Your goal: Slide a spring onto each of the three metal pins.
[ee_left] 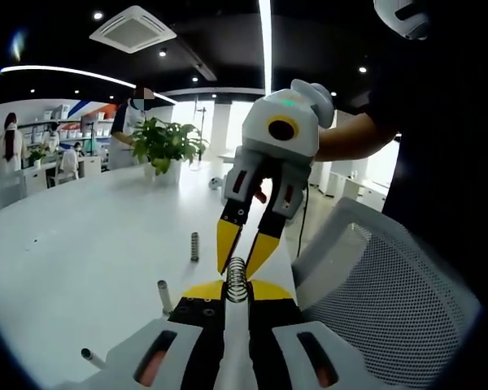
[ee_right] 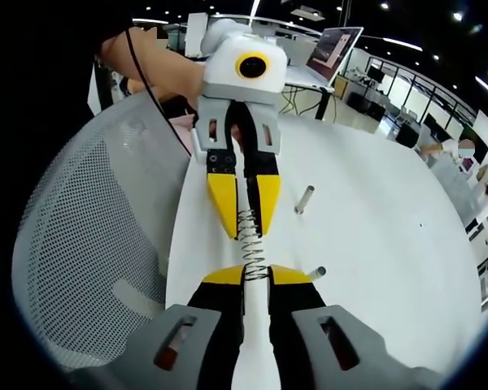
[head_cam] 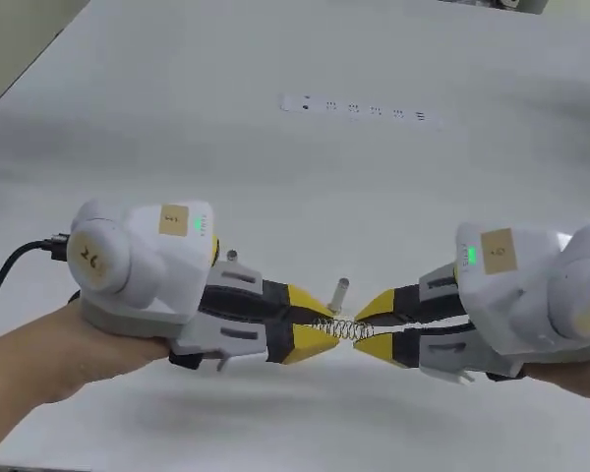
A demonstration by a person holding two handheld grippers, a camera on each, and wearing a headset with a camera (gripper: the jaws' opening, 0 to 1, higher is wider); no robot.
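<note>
A small metal spring (head_cam: 344, 329) hangs level between my two grippers, above the white table (head_cam: 275, 177). My left gripper (head_cam: 326, 327) is shut on one end and my right gripper (head_cam: 362, 329) on the other. Just behind the spring stands an upright metal pin (head_cam: 341, 293); a second pin (head_cam: 232, 257) shows behind the left gripper. In the left gripper view the spring (ee_left: 237, 279) sits between my left gripper's (ee_left: 237, 291) yellow tips, facing the right gripper (ee_left: 241, 264); pins (ee_left: 194, 246) (ee_left: 164, 296) stand left. In the right gripper view the spring (ee_right: 250, 244) runs from my right gripper (ee_right: 256, 278) to the left gripper (ee_right: 246, 227); pins (ee_right: 305, 199) (ee_right: 317, 272) stand right.
A white power strip (head_cam: 359, 108) lies at the far side of the table. A black cable (head_cam: 10, 265) trails from the left gripper. A mesh chair (ee_left: 374, 301) stands off the table's edge. A potted plant (ee_left: 167, 142) and people are in the background.
</note>
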